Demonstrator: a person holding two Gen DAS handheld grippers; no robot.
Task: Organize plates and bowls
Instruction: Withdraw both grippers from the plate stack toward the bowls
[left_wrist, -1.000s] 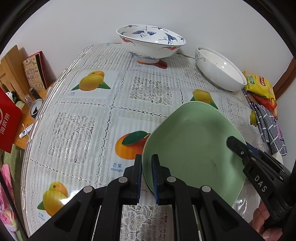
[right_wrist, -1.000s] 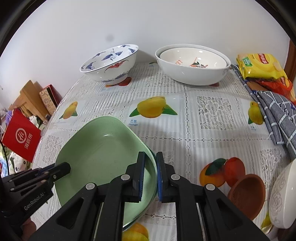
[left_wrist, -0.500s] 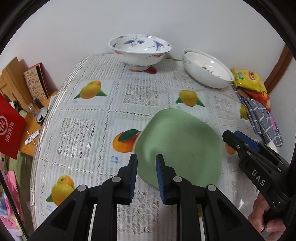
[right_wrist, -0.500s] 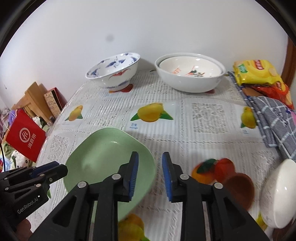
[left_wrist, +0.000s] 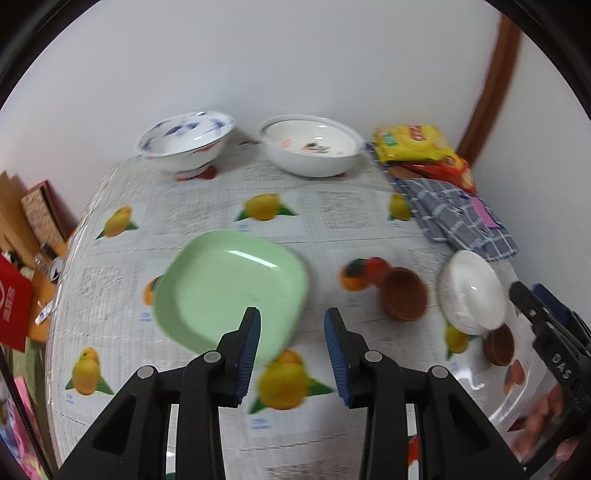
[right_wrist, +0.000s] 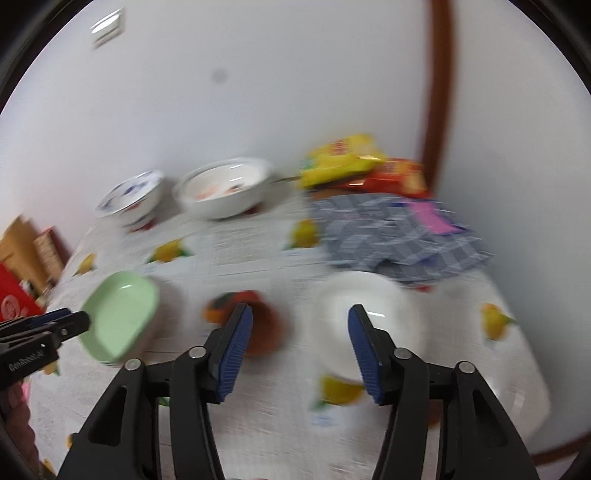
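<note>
A green square plate (left_wrist: 229, 288) lies flat on the fruit-print tablecloth; it also shows at the left of the right wrist view (right_wrist: 120, 319). My left gripper (left_wrist: 291, 356) is open and empty above the plate's near right edge. My right gripper (right_wrist: 300, 349) is open and empty, raised between a small brown bowl (right_wrist: 264, 332) and a white bowl (right_wrist: 364, 321). The brown bowl (left_wrist: 403, 298) and the white bowl (left_wrist: 471, 290) sit to the right of the plate. A blue-and-white bowl (left_wrist: 184, 138) and a wide white bowl (left_wrist: 312, 147) stand at the back.
Yellow and red snack packets (left_wrist: 417, 147) and a folded checked cloth (left_wrist: 454, 218) lie at the back right. A second small brown dish (left_wrist: 498, 345) sits near the front right. Boxes and a red bag (left_wrist: 13, 314) stand beyond the table's left edge.
Both grippers let go of the green plate, opened wide and pulled back and up. The right gripper swung right toward the brown and white bowls. The plate now rests on the table.
</note>
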